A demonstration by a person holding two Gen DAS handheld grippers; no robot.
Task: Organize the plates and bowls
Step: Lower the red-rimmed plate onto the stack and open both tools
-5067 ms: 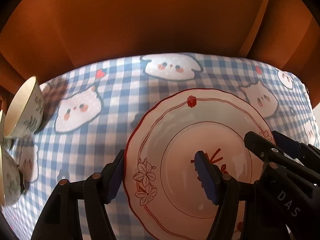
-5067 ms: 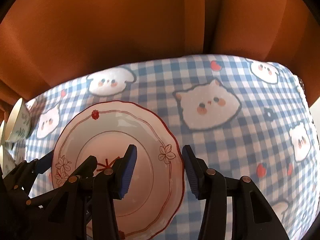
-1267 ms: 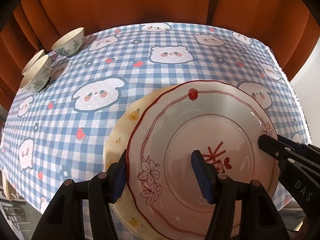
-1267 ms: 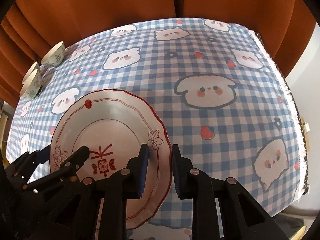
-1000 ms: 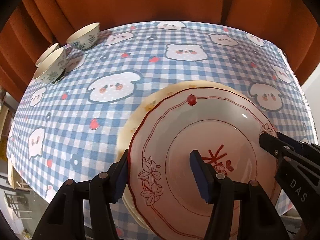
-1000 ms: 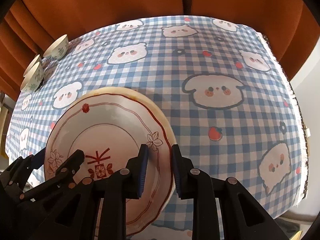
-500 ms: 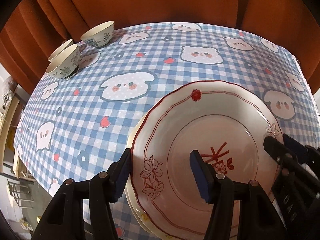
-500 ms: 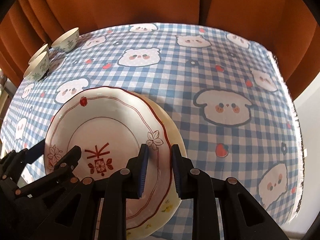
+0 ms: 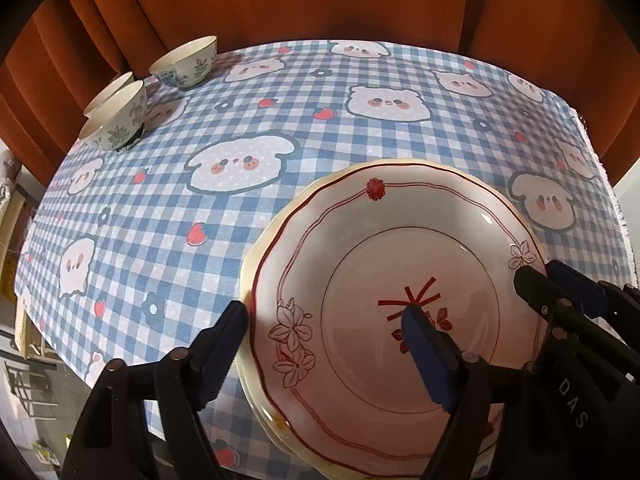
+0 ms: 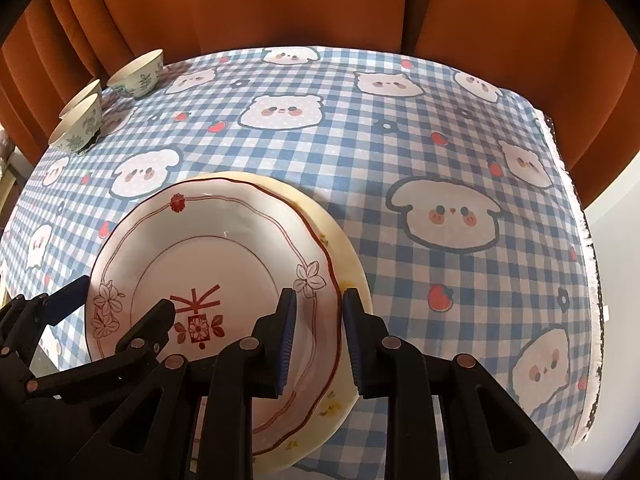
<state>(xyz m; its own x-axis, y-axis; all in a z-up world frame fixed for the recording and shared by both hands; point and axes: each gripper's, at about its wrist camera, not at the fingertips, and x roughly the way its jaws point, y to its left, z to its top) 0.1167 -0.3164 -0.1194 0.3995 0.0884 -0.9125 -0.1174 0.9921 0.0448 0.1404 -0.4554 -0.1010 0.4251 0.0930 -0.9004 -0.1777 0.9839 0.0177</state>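
Observation:
A white plate with red flower trim sits over a larger cream plate near the table's front edge. My right gripper is shut on the red-trimmed plate's right rim. My left gripper straddles the plate's left rim with a wide gap between its fingers, one inside the plate, one outside. Three small floral bowls stand at the far left; two of them are stacked.
The table wears a blue checked cloth with cartoon animals. Orange curtains hang behind it. The table's right edge drops off to a pale floor.
Both grippers carried the red-trimmed plate back from the far side of the table and down over the cream plate. The right gripper closed on the rim early on.

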